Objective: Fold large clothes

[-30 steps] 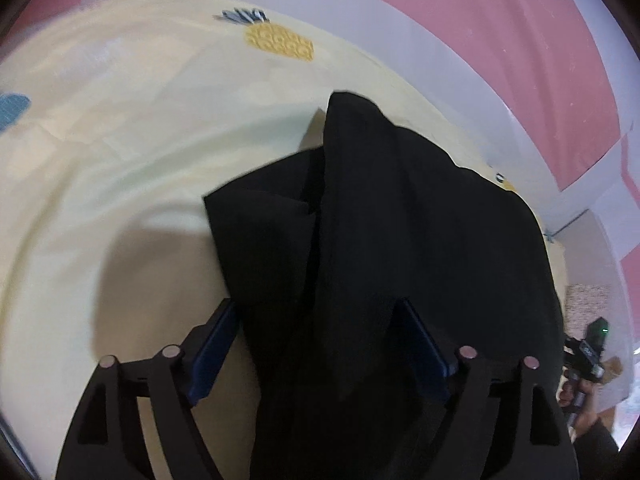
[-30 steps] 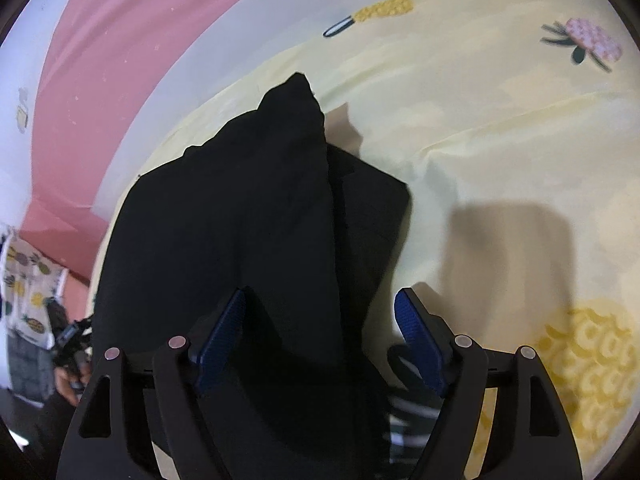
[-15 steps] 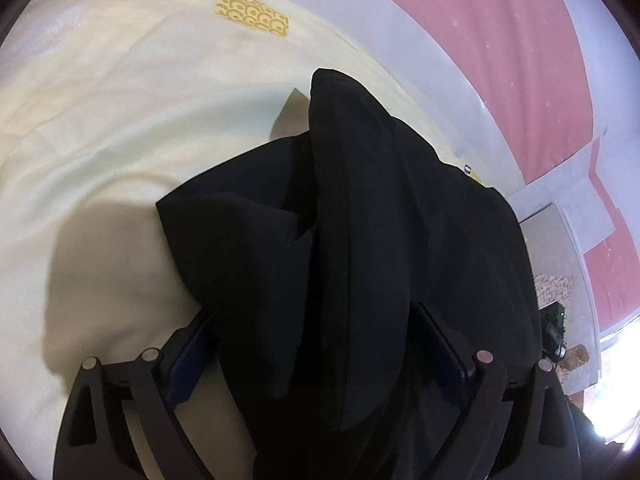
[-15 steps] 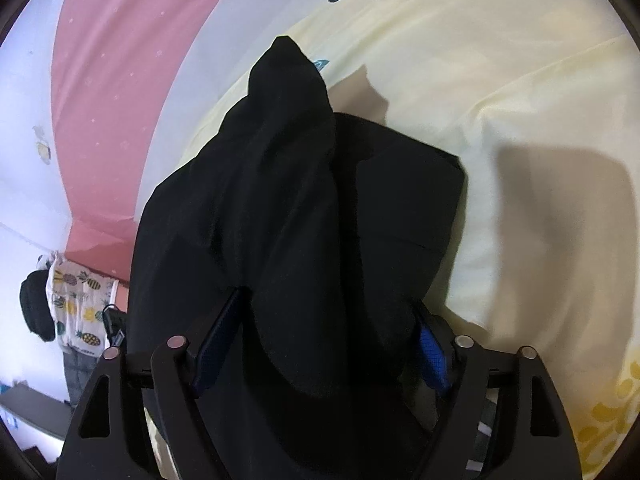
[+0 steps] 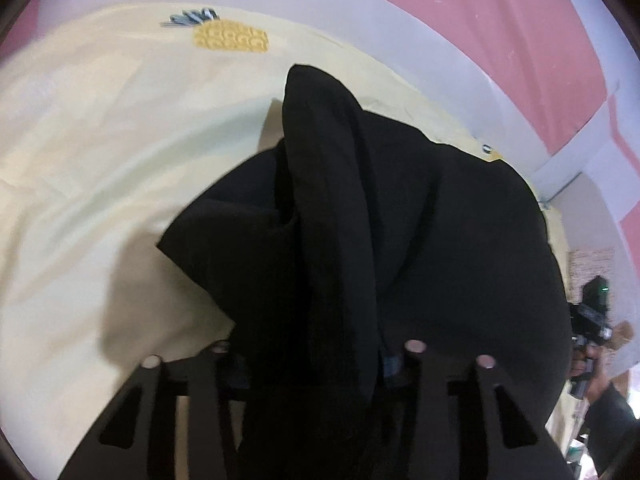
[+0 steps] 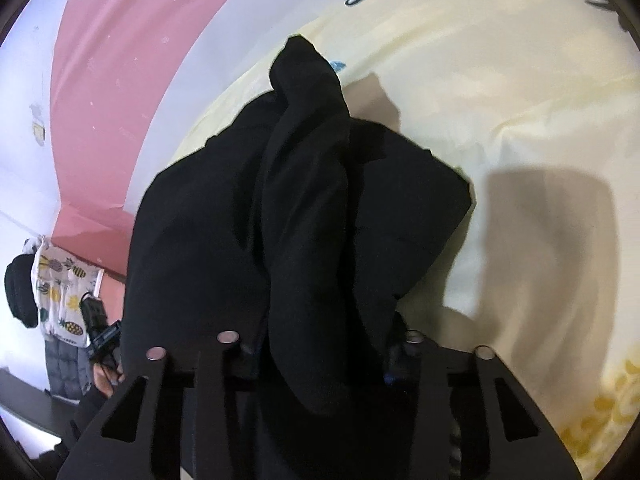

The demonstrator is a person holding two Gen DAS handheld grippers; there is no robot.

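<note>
The garment [image 5: 400, 220] was plain black all over. The bedsheet [image 5: 100, 140] was pale yellow, printed with golden-yellow pineapples [image 5: 230, 38] with dark grey-blue leaves. The wall [image 6: 120, 60] behind was pink with broad white bands. The gripper frames were black.

Each wrist camera looks forward and steeply down along its own fingers, very close to the black garment [image 5: 400, 240]. Both views share that garment [image 6: 280, 220] and the yellow pineapple-print sheet [image 5: 100, 140] beneath.
</note>
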